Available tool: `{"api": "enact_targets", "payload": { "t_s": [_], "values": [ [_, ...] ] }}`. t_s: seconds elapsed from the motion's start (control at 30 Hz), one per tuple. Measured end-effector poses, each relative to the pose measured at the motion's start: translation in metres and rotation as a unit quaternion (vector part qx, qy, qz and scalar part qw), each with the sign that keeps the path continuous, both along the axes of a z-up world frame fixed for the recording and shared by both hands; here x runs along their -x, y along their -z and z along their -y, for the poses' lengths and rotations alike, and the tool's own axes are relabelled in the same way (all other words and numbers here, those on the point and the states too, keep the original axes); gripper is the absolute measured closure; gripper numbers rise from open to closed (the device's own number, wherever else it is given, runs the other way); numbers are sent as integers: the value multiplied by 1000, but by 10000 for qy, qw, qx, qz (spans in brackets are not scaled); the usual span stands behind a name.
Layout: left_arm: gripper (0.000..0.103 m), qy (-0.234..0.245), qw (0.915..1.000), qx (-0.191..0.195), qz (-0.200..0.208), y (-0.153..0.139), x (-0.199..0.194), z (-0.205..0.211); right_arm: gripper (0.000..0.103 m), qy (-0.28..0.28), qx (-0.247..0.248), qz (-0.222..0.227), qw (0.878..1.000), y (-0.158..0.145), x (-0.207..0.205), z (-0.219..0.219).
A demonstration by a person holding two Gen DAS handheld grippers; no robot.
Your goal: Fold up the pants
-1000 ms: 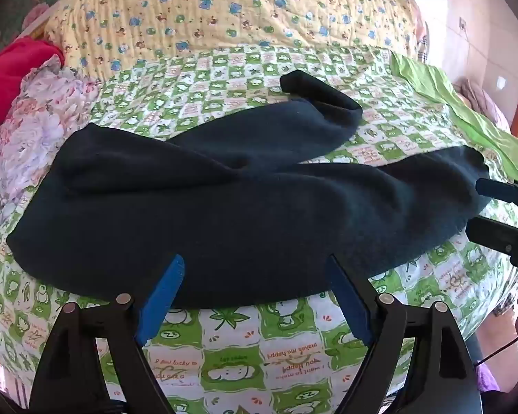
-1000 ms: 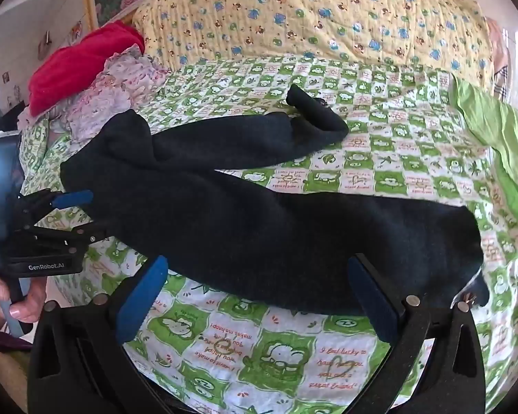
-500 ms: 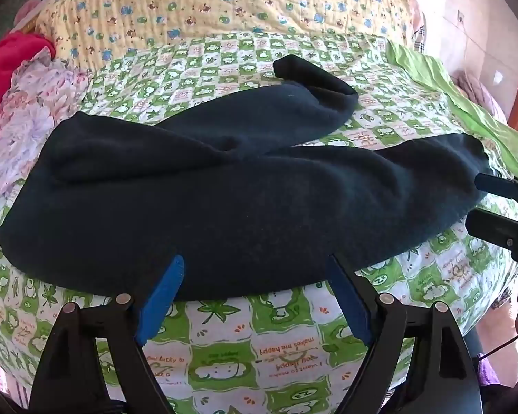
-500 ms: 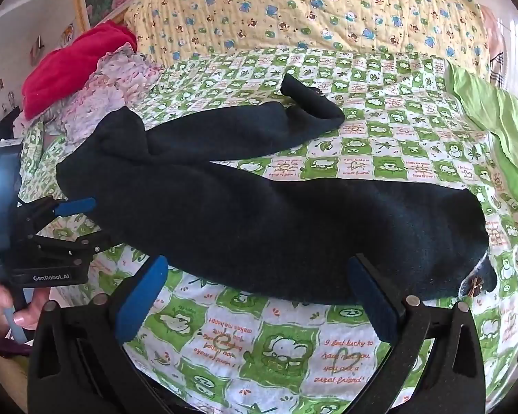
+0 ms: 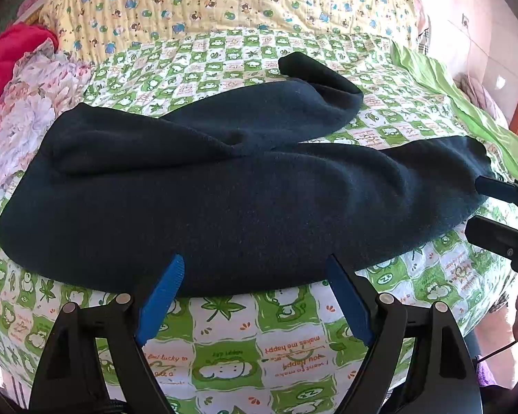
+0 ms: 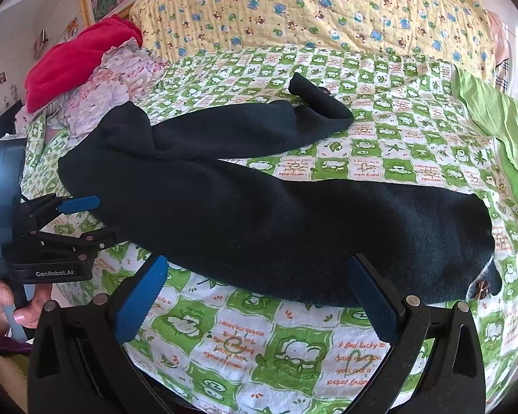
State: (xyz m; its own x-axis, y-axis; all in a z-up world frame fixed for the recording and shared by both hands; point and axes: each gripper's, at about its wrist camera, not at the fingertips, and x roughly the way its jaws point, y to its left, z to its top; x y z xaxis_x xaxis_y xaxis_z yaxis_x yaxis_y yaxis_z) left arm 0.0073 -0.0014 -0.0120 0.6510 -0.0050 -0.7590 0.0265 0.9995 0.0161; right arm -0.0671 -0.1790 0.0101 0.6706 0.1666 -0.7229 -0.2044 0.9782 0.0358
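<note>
While both grippers are held at the near edge of the bed, the following is observed.

Pants: dark navy fleece pants (image 5: 245, 207) are spread across the green-and-white checked bedsheet (image 5: 224, 355). The waist end lies toward the left of both views. One leg runs along the near edge of the bed to the right; the other leg is angled toward the far side, with its cuff (image 6: 314, 98) bent back over itself.

Left gripper: the left gripper (image 5: 255, 276) is held with its jaws spread wide. The blue pads (image 5: 162, 296) are positioned at the near hem of the pants, and nothing is clamped between them. Whether the pad tips touch the fabric cannot be determined.

Right gripper: the right gripper (image 6: 259, 276) is likewise spread wide, with nothing gripped. It is positioned at the near edge of the nearer leg, close to that leg's cuff end.

Cross views: in the right wrist view, the left gripper is seen beside the waist end, held by a hand (image 6: 7, 305). In the left wrist view, the right gripper is seen at the cuff end.

Surroundings: a yellow printed quilt (image 6: 310, 10) lies at the far side of the bed. A red cloth (image 6: 76, 58) and a floral cloth (image 6: 117, 86) are piled at far left. A plain green cloth (image 6: 493, 117) lies at right.
</note>
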Motion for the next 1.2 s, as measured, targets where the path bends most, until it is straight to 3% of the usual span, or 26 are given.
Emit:
{"api": "enact_targets", "payload": {
  "t_s": [1.2],
  "values": [
    [18, -6, 10000, 20, -41, 4, 0, 1, 0, -12, -8, -10, 10000, 1, 2, -4]
  ]
}}
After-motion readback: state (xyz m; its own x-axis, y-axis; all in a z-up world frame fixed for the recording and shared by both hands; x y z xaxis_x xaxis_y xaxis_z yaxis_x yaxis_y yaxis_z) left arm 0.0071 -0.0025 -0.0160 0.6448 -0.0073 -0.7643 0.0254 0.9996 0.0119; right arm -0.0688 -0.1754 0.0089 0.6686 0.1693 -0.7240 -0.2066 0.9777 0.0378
